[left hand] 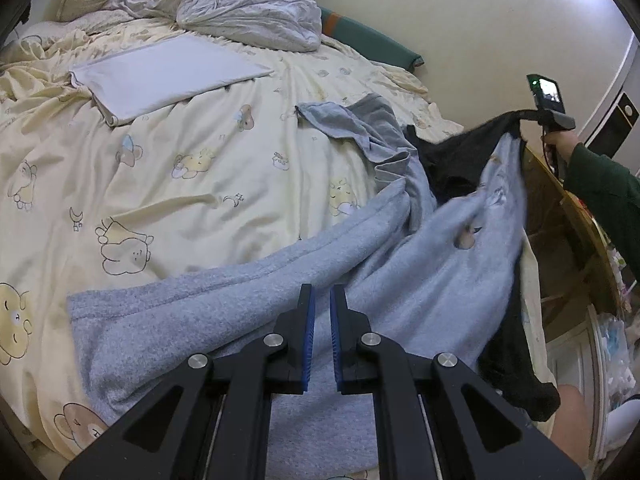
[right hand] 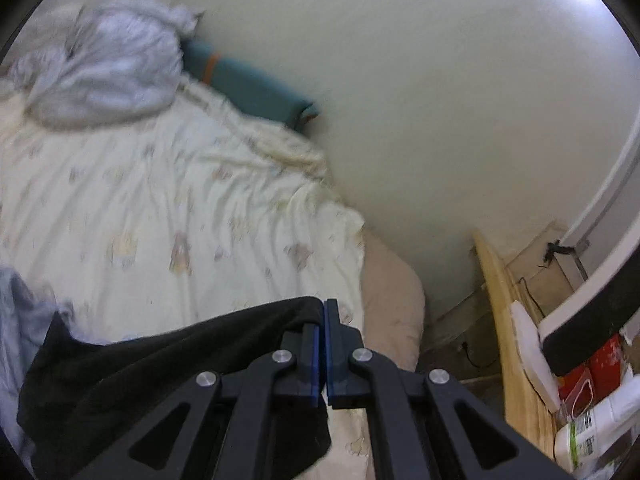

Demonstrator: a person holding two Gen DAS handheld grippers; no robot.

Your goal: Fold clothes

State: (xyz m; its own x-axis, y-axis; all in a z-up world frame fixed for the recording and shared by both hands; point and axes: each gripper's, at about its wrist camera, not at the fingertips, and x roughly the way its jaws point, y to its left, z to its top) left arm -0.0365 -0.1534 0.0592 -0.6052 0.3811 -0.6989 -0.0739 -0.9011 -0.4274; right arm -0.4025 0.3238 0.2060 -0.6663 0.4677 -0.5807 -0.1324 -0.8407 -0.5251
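Right gripper: we saw the right gripper [right hand: 322, 308] pinching an edge of the black garment [right hand: 132, 376], the blue pads pressed together on the cloth.
Right hand's place: in the left wrist view the right gripper [left hand: 520, 117] was raised above the near right edge of the bed [left hand: 160, 184], held by a hand in a green sleeve [left hand: 604, 188].
Left gripper: the left gripper [left hand: 322, 300] stood low over the grey sweatshirt [left hand: 224, 316], jaws nearly together with a narrow gap; we could not tell whether cloth was caught between the pads.
Key relation: the sweatshirt's long axis ran from the left gripper up and rightward to the right gripper; the black garment hung from the right gripper, tangled with it.
Nearer hand: left for the sweatshirt body, right for the black garment.
Sweatshirt's look: fleecy grey, a small printed figure near its raised end, bunched and unfolded.
Bed's far side: a folded white item [left hand: 168, 76] lay flat there.
Judgement: we judged the two garments needed separating first.
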